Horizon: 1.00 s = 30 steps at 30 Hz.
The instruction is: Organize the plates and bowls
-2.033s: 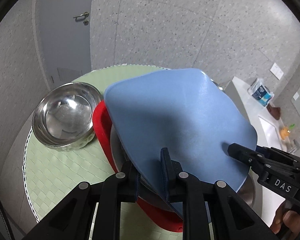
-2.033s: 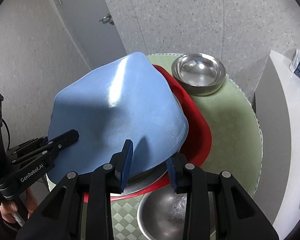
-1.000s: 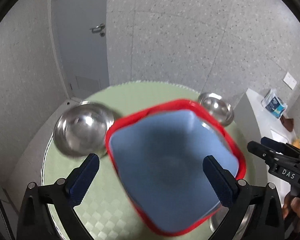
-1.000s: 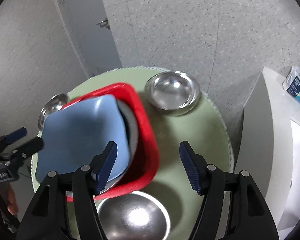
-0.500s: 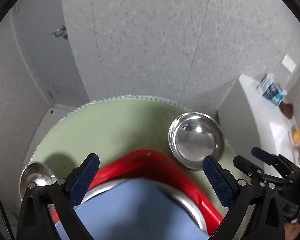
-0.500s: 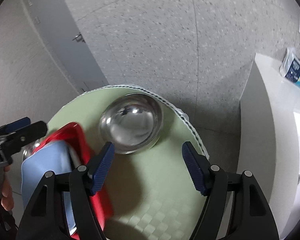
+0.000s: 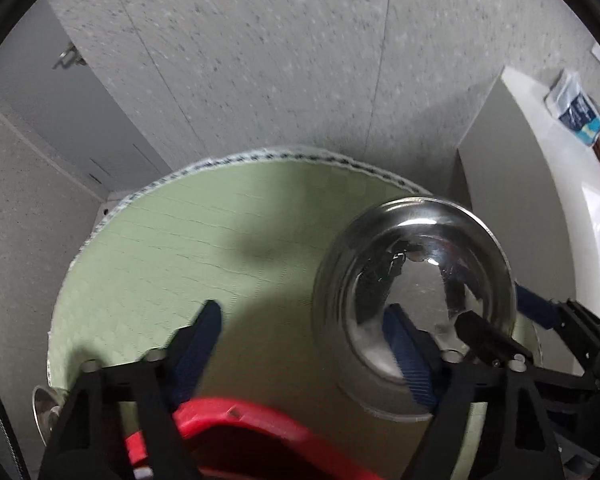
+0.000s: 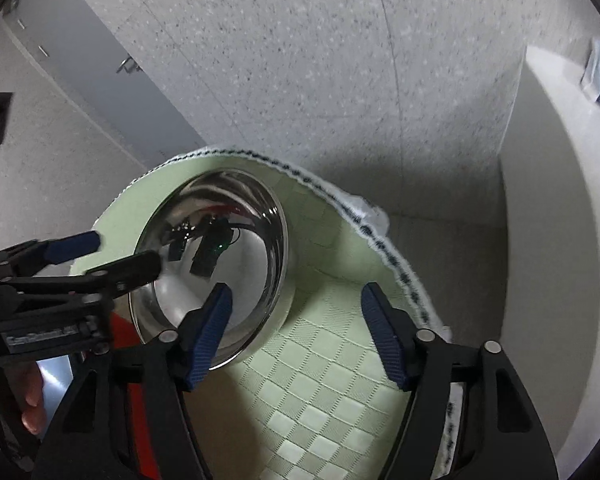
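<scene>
The left gripper has its blue-padded fingers spread wide with nothing between them; one pad overlaps the near rim of the round shiny stainless-steel bowl, though whether it touches the metal cannot be told. The right gripper is likewise spread apart and empty, its left pad over the near lip of that same bowl and its right pad over bare mat.

The bowl sits upright toward the far right edge of the round table under a pale green checked mat, close to the mat's patterned border. At the near edge of the table, the rim of a red plastic tray-like plate shows just behind the left fingers, and in the right view a red strip and a bright patch beside it lie below the left tool, too hidden to say what is stacked there. A second small steel bowl peeks out at the near left edge.

Judging from this, the flat pieces seem gathered at the near side, while the bowls are not yet nested: this one appears next, with at least the small one left
</scene>
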Motion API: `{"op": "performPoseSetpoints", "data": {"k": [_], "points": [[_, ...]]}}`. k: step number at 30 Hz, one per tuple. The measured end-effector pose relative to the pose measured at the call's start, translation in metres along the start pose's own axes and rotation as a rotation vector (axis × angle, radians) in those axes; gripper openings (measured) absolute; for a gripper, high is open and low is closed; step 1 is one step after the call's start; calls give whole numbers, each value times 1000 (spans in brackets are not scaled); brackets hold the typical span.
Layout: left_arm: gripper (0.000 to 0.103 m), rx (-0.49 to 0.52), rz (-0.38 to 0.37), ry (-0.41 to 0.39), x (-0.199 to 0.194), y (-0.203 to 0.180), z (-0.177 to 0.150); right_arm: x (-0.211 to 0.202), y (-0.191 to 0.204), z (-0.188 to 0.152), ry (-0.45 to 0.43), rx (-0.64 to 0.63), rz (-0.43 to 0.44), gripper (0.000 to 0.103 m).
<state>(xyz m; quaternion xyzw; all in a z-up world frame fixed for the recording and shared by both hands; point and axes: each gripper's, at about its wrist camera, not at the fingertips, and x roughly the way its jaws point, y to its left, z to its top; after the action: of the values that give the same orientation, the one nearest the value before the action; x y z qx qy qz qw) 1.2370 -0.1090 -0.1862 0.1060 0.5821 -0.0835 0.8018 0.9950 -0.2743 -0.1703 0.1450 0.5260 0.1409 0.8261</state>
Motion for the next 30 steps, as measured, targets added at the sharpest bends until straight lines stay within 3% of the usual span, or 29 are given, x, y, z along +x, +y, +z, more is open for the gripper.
{"op": "performPoseSetpoints", "data": {"k": [1, 2, 3, 4, 5, 6, 11, 18, 24, 30], "points": [[55, 1, -14, 16, 7, -2, 4, 3, -2, 0, 9, 8, 15, 56], [43, 7, -24, 27, 14, -5, 11, 5, -3, 1, 16, 10, 24, 51], [23, 10, -40, 37, 20, -7, 10, 8, -4, 1, 25, 15, 50, 49], [13, 7, -51, 48, 25, -8, 11, 11, -4, 1, 37, 23, 80, 40], [14, 1, -59, 48, 27, -7, 12, 13, -4, 0, 48, 32, 103, 32], [13, 3, -60, 34, 28, -8, 14, 13, -4, 0, 53, 39, 113, 31], [11, 6, -103, -43, 15, -7, 18, 2, -5, -1, 16, 40, 88, 31], [11, -35, -159, -175, -38, 16, 0, -46, 24, 5, -92, -12, 65, 31], [11, -93, -183, -268, -88, 66, -39, -85, 89, 2, -162, -107, 62, 31], [11, -180, -164, -336, -129, 141, -99, -93, 174, -15, -169, -220, 77, 31]]}}
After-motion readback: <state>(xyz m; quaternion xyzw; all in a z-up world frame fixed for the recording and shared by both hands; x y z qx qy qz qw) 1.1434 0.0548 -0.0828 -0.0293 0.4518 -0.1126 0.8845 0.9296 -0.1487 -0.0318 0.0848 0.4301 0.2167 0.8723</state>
